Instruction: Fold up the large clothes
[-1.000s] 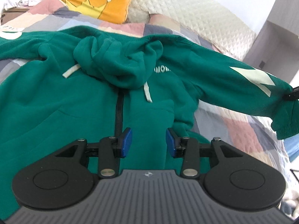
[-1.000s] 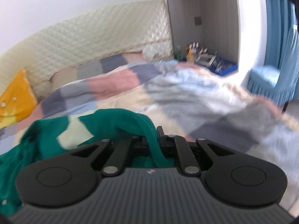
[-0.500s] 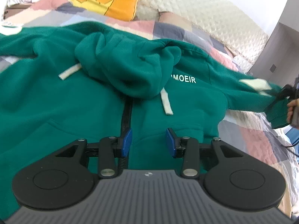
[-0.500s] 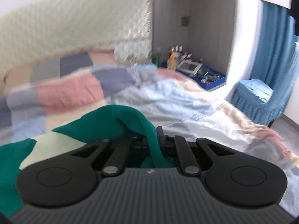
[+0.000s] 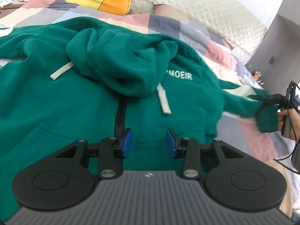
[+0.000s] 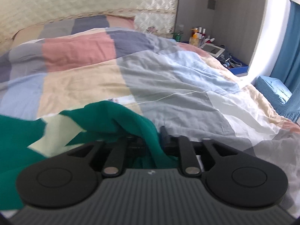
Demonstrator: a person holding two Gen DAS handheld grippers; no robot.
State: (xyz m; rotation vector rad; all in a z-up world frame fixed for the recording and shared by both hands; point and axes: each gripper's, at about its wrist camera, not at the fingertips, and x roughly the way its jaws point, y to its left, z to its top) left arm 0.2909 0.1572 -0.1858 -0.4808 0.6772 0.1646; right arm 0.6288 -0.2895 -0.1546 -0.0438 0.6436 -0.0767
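Bright, even daylight in both views; shadows soft. Strong fisheye bending and dark corners at edges. Left wrist view: sleeve end (image 5: pixel 266 112) motion-blurred. Right wrist view: mild blur overall, glare on white wall (image 6: pixel 262 37) beside blue curtain (image 6: pixel 288 43).

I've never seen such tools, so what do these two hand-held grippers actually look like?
Both match: a ribbed grey body, two round black discs, black linkage arms with silver rivets. The left gripper shows blue finger pads; those of the right gripper are hidden by cloth. A thin black cable trails from the right one.
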